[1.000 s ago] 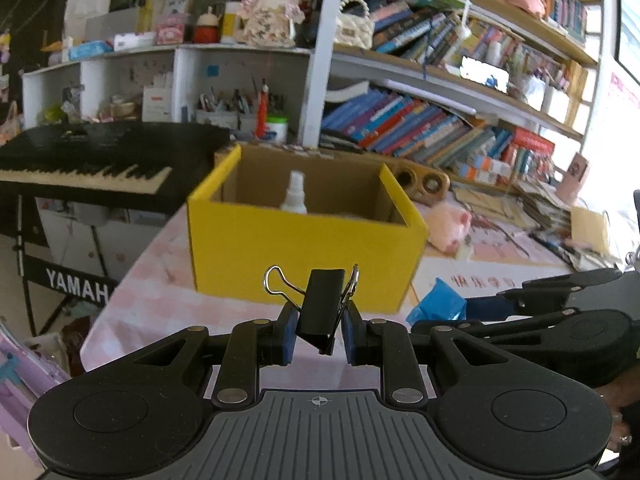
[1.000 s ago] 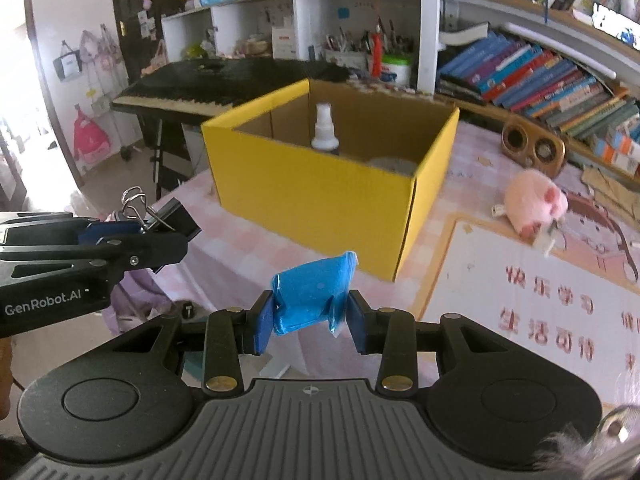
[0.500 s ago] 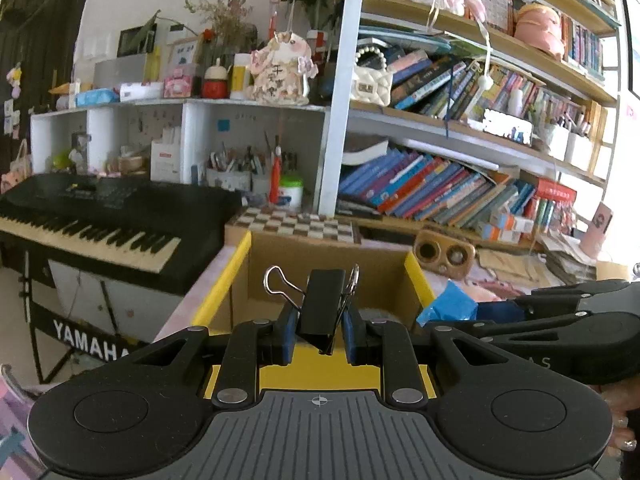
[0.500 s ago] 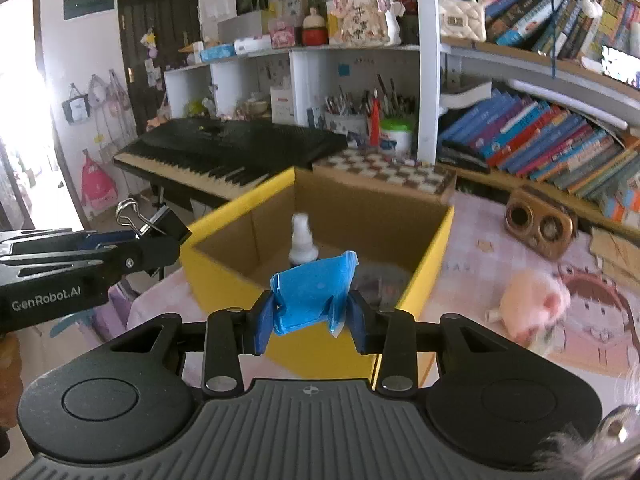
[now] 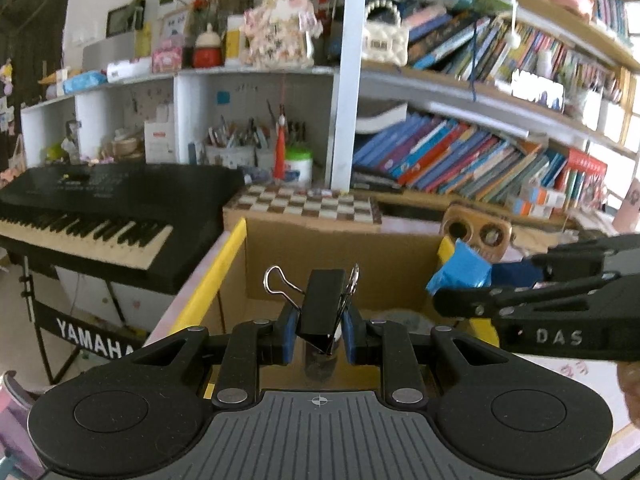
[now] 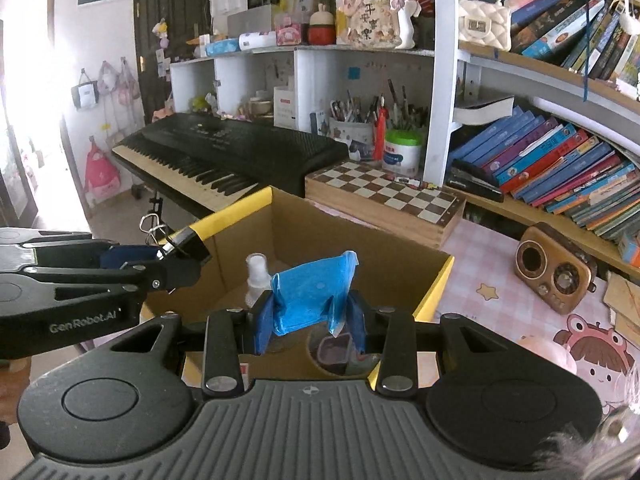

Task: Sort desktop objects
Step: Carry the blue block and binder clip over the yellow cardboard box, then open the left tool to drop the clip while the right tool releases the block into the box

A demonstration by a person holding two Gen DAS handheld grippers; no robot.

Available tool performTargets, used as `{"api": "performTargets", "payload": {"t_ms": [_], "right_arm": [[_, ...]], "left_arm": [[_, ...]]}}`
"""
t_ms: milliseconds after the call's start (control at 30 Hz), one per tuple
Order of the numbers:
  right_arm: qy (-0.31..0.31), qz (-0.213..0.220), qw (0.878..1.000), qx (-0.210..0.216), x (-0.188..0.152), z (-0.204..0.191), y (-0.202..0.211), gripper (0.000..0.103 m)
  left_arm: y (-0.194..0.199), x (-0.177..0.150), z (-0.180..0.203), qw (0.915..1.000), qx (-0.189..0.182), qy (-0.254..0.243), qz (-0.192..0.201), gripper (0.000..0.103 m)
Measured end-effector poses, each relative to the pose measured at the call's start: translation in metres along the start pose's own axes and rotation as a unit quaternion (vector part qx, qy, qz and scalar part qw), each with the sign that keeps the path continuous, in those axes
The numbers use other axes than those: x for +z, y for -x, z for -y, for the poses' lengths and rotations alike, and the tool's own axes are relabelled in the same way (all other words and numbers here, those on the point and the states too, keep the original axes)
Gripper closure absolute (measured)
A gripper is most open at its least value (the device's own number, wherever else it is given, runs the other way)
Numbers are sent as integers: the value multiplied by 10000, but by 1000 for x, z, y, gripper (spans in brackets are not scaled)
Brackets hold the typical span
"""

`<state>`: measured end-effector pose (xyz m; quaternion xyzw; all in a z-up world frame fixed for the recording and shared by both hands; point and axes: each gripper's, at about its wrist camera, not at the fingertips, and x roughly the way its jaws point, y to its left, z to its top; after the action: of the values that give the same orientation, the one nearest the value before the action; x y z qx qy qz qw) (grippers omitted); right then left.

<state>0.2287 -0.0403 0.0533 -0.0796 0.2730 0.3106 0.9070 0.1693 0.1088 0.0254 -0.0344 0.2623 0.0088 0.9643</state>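
My left gripper (image 5: 319,338) is shut on a black binder clip (image 5: 320,307) with silver wire handles, held over the open yellow cardboard box (image 5: 230,252). My right gripper (image 6: 308,330) is shut on a crumpled blue packet (image 6: 310,292) and hangs above the same box (image 6: 434,296). Inside the box stand a white spray bottle (image 6: 256,276) and a dark round container (image 6: 334,354). In the right wrist view the left gripper (image 6: 182,250) with its clip comes in from the left. The right gripper with the blue packet (image 5: 460,274) shows on the right of the left wrist view.
A chessboard box (image 6: 384,196) lies just behind the yellow box, with a black keyboard (image 6: 224,156) to its left. A wooden radio (image 6: 554,268) stands on the pink checked tablecloth (image 6: 480,280) at the right. Shelves of books (image 6: 560,160) and a pen cup fill the back.
Both grippers have moved forward from in front of the box to above its opening, still holding the clip and the blue packet. The box now looks much closer and lower in both views.
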Motion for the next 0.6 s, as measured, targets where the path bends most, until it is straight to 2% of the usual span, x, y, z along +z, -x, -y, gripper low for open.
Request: {"api": "performTargets", "payload": {"t_ms": [300,367,600], "right_arm": [[119,-210,9996,139,0,13,-26,67],[120,-246,9995,172,0,16,-32,68],[230,-385,9985,308,1,20,-46,68]], "left_arm": [[-38,-7,7,9952,-40,-311,-924,80],[-43,-8,10,9934,-26,-484,-1037,80],[-60,-7,10,9894,-143,-486,-1364,79]]}}
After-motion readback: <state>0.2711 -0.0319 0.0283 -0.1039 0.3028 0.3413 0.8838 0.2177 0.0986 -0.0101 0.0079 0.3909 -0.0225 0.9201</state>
